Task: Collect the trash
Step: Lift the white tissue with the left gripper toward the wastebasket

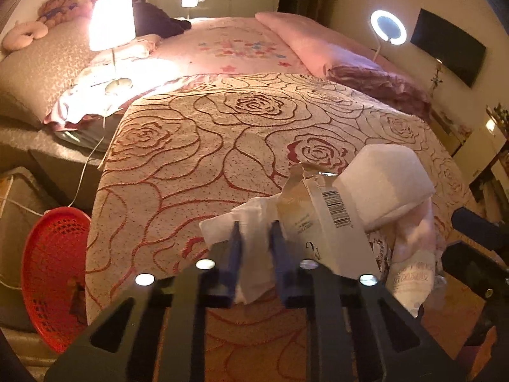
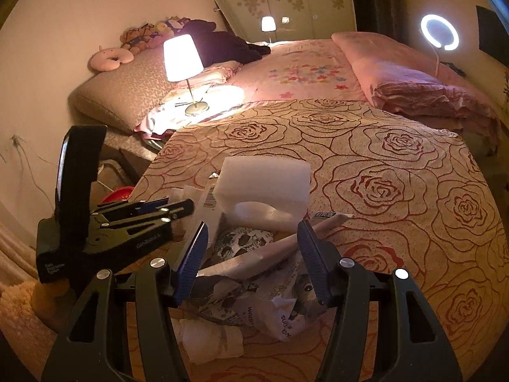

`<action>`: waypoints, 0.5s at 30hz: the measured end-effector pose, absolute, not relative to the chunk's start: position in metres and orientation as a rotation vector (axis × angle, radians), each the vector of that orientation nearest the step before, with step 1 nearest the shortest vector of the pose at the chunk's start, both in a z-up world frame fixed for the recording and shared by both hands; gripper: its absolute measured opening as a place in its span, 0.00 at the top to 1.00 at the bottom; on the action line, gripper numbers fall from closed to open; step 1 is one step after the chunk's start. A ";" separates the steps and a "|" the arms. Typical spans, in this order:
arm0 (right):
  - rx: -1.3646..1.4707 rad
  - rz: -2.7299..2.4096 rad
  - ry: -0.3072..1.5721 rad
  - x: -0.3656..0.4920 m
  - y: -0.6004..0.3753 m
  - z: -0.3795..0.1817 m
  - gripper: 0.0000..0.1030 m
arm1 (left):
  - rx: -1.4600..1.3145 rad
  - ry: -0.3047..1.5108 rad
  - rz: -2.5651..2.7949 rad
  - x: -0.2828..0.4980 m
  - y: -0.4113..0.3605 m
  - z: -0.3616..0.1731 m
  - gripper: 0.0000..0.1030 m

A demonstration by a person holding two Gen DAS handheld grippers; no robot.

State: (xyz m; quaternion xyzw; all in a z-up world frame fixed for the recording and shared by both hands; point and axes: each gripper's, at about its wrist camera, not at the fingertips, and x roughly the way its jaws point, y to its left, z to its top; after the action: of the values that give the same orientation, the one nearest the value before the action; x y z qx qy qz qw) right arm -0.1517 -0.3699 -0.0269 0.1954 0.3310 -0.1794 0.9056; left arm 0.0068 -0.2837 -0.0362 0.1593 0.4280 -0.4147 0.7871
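Trash lies in a heap on the rose-patterned bedspread [image 1: 206, 146]. My left gripper [image 1: 256, 224] is shut on a crumpled white tissue [image 1: 219, 229], which fills the narrow gap between its blue pads. To its right are a torn carton with a barcode [image 1: 331, 222], a white foam block [image 1: 385, 184] and a printed plastic wrapper [image 1: 413, 277]. In the right wrist view my right gripper [image 2: 253, 242] stands open over the pile, with a pink wrapper [image 2: 273, 251] and printed bags [image 2: 280, 312] between its fingers. The left gripper [image 2: 187, 205] reaches in from the left beside the foam block [image 2: 264, 187].
A red mesh basket [image 1: 54, 273] stands on the floor beside the bed's left edge. A lit table lamp [image 1: 111, 22] sits on the bed farther back, its cord trailing down. A folded pink quilt [image 2: 413, 86] and a ring light [image 2: 440, 31] are at the far right.
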 end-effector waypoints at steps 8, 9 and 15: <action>0.397 -0.369 0.671 -0.152 -0.364 -0.019 0.45 | 0.260 0.898 -0.904 0.001 -0.253 -0.014 0.92; 0.395 -0.367 0.670 -0.152 -0.364 -0.019 0.45 | 0.251 0.888 -0.903 0.000 -0.248 -0.010 0.92; 0.379 -0.355 0.661 -0.152 -0.356 -0.013 0.45 | 0.194 0.840 -0.893 -0.007 -0.221 0.014 0.93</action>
State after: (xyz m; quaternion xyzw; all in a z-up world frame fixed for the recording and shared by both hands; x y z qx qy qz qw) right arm -0.1520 -0.3556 -0.0130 0.1837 0.3208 -0.1723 0.9130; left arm -0.0066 -0.2206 0.0143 0.0911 0.3934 -0.4186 0.8135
